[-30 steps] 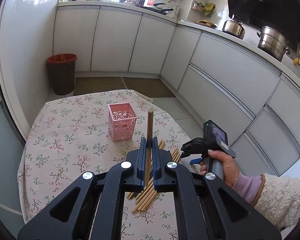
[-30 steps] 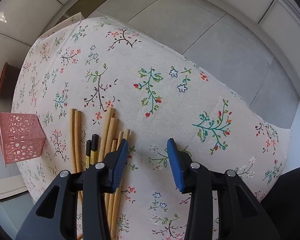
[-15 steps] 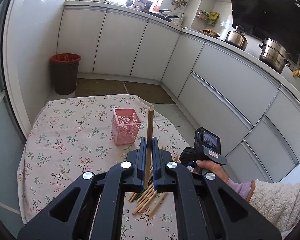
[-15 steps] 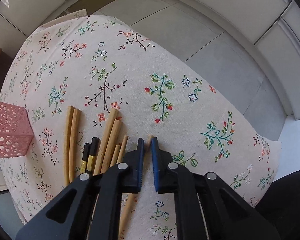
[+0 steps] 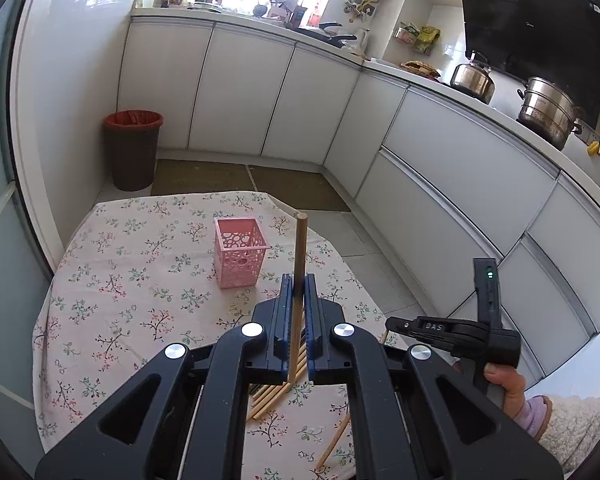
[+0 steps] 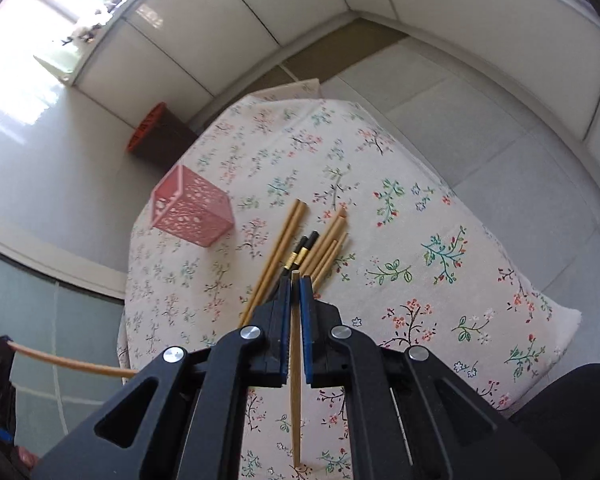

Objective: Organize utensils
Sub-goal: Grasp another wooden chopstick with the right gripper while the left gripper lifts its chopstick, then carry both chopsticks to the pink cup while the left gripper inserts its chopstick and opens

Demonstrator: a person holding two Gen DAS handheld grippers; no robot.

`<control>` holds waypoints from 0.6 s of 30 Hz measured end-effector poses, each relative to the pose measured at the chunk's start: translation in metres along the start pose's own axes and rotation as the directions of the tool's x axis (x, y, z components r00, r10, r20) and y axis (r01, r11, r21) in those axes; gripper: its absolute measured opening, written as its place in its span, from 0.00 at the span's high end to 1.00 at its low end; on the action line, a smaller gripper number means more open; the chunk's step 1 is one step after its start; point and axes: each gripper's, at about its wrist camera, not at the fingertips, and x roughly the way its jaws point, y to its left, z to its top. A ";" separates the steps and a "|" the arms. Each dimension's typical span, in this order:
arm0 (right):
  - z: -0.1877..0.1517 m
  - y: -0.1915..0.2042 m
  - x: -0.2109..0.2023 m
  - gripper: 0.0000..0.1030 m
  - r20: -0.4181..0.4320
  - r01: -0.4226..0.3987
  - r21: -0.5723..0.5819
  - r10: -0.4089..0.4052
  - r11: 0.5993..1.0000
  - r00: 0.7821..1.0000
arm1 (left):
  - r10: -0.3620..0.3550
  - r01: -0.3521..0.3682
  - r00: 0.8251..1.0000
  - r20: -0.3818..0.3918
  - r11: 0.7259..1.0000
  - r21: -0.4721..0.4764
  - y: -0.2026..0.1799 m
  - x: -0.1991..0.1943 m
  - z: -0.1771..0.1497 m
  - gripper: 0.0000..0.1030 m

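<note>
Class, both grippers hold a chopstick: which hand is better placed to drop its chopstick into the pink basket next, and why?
Left, probably. The left gripper holds its chopstick upright beside the pink basket. The right gripper has its own chopstick above the pile, farther from the basket.

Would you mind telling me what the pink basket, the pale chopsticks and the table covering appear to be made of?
Pink basket: probably moulded plastic, matte, judging by its uniform colour and punched round holes. Pale chopsticks: likely bamboo or wood, unvarnished tan; the dark pair looks lacquered, with a gold band. Table covering: seemingly woven fabric, floral print, draping softly over the edge.
</note>
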 end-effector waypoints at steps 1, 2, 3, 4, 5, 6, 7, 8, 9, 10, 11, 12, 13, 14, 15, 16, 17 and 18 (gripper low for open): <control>0.000 0.004 -0.010 0.95 0.017 -0.011 -0.020 0.012 1.000 1.000 | 0.004 -0.004 1.000 0.000 1.000 -0.006 -0.001 0.000 0.000 0.95; -0.001 0.009 -0.016 0.95 0.028 -0.020 -0.035 0.021 0.999 0.999 | 0.010 -0.010 1.000 -0.001 1.000 -0.011 -0.002 -0.001 0.001 0.95; -0.001 0.012 -0.025 0.95 0.044 -0.036 -0.048 0.039 0.998 0.998 | 0.016 -0.016 1.000 -0.001 1.000 -0.015 -0.003 -0.001 0.002 0.95; -0.001 0.014 -0.032 0.95 0.057 -0.051 -0.058 0.054 0.997 0.997 | 0.025 -0.025 1.000 0.001 1.000 -0.016 -0.005 -0.001 0.002 0.95; -0.002 0.016 -0.041 0.95 0.072 -0.063 -0.067 0.068 0.996 0.995 | 0.033 -0.033 0.999 0.000 0.999 -0.015 -0.006 -0.001 0.003 0.95; -0.002 0.018 -0.048 0.95 0.085 -0.072 -0.073 0.079 0.995 0.993 | 0.041 -0.041 0.999 -0.001 0.999 -0.014 -0.008 -0.001 0.004 0.95; -0.001 0.020 -0.054 0.95 0.097 -0.077 -0.078 0.085 0.994 0.992 | 0.045 -0.045 0.999 -0.001 0.999 -0.014 -0.009 -0.001 0.005 0.95; 0.001 0.023 -0.060 0.95 0.109 -0.084 -0.078 0.093 0.993 0.990 | 0.049 -0.049 0.999 0.002 0.999 -0.012 -0.011 -0.002 0.008 0.95; 0.003 0.025 -0.065 0.95 0.122 -0.094 -0.076 0.103 0.993 0.987 | 0.056 -0.056 0.998 0.009 0.998 -0.006 -0.013 -0.003 0.011 0.95; 0.005 0.027 -0.071 0.95 0.134 -0.106 -0.074 0.115 0.992 0.984 | 0.065 -0.065 0.998 0.017 0.998 0.002 -0.014 -0.004 0.014 0.95; 0.009 0.030 -0.076 0.95 0.147 -0.118 -0.072 0.128 0.990 0.981 | 0.072 -0.072 0.997 0.026 0.997 0.009 -0.016 -0.004 0.017 0.95; 0.016 0.034 -0.082 0.95 0.162 -0.133 -0.072 0.144 0.988 0.976 | 0.076 -0.076 0.997 0.034 0.997 0.012 -0.018 -0.004 0.021 0.95; 0.020 0.038 -0.087 0.95 0.176 -0.146 -0.075 0.157 0.986 0.972 | 0.081 -0.081 0.996 0.041 0.997 0.015 -0.018 -0.003 0.026 0.95; 0.028 0.042 -0.093 0.95 0.193 -0.155 -0.081 0.168 0.985 0.967 | 0.089 -0.090 0.995 0.050 0.996 0.016 -0.019 -0.002 0.032 0.95; 0.035 0.048 -0.098 0.95 0.212 -0.163 -0.087 0.178 0.983 0.961 | 0.096 -0.097 0.994 0.060 0.995 0.015 -0.019 -0.001 0.037 0.95; 0.043 0.053 -0.102 0.95 0.226 -0.170 -0.095 0.187 0.981 0.956 | 0.099 -0.101 0.993 0.069 0.995 0.013 -0.018 0.000 0.043 0.95; 0.050 0.059 -0.105 0.95 0.240 -0.174 -0.105 0.195 0.979 0.951 | 0.106 -0.107 0.991 0.081 0.994 0.011 -0.018 0.003 0.050 0.95; 0.058 0.065 -0.108 0.95 0.254 -0.178 -0.114 0.201 0.977 0.946 | 0.115 -0.117 0.989 0.094 0.993 0.008 -0.016 0.004 0.056 0.95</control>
